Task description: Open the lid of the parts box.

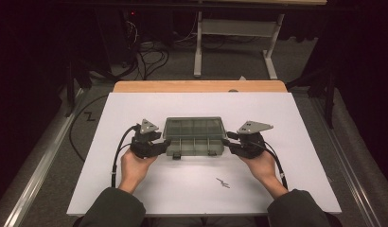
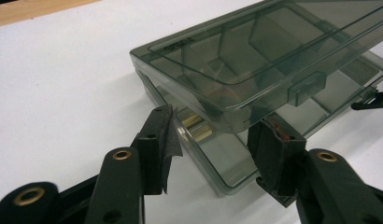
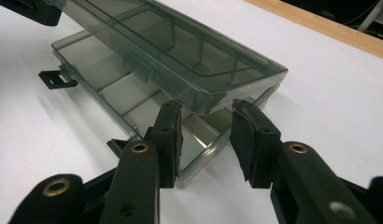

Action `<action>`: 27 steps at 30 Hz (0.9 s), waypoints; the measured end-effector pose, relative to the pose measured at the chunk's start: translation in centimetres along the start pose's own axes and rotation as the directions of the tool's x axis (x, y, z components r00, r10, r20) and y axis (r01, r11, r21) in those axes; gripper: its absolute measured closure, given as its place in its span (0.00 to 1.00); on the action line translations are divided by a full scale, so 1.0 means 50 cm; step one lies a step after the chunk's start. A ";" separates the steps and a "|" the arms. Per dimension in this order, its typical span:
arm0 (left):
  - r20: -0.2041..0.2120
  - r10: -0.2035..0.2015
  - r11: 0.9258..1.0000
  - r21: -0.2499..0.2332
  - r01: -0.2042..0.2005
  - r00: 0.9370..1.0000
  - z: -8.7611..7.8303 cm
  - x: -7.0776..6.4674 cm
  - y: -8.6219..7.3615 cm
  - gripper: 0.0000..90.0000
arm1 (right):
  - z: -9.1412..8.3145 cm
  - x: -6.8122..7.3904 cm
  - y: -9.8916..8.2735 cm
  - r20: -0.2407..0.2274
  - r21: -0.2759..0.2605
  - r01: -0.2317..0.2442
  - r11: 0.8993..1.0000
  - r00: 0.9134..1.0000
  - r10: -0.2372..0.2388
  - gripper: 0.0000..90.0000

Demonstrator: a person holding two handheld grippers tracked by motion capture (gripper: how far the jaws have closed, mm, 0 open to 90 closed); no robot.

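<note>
1. The white counter [image 1: 135, 189] carries everything; a bare wooden strip [image 1: 197, 86] shows along its far edge.
2. The smoky translucent plastic compartment box [image 1: 194, 136] lies near the counter's middle, between the two hands. Its hinged lid [image 2: 255, 51] is lifted off the tray [image 2: 222, 154], with a gap at the front. It looks light, rigid and slick, so I judge it will slide easily and could crack under a hard pinch. The short ends of the lid rim seem the best places to take hold.
3. The left hand-held gripper [image 2: 213, 135] is at the box's left end, its jaws parted around the lid's corner without pressing it.
4. The right hand-held gripper [image 3: 206, 135] mirrors it at the right end, jaws apart, the lid's corner between them and loose.
5. Black latches [image 3: 54, 78] hang undone on the tray's front.
6. A small grey metal piece [image 1: 223, 182] lies alone on the counter, nearer the person.
</note>
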State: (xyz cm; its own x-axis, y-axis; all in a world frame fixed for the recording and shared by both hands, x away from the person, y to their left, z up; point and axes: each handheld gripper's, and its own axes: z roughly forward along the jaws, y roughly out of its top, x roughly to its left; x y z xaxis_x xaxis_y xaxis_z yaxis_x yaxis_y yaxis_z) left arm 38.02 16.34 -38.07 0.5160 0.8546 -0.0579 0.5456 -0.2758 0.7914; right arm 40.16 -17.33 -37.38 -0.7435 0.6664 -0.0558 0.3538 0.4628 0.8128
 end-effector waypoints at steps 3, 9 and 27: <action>0.011 0.002 1.000 -0.002 -0.002 1.000 0.000 0.003 0.006 0.56 | -0.001 -0.002 0.003 0.000 0.000 -0.002 1.000 1.000 0.002 0.72; 0.014 0.016 1.000 -0.017 -0.015 1.000 -0.002 0.005 0.019 0.56 | -0.002 -0.010 0.009 0.006 -0.020 0.001 1.000 1.000 -0.001 0.72; 0.019 0.007 0.999 -0.035 -0.007 1.000 0.006 0.016 0.035 0.57 | 0.007 -0.027 0.033 0.000 -0.010 -0.024 1.000 1.000 0.024 0.71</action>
State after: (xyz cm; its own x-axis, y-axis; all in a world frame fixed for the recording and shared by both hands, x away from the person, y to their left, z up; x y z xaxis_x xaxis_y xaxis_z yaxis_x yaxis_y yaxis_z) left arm 39.57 16.43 -36.92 0.5321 0.8443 -0.0634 0.5190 -0.2660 0.8123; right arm 41.96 -17.28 -36.14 -0.7344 0.6777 -0.0363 0.3663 0.4409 0.8194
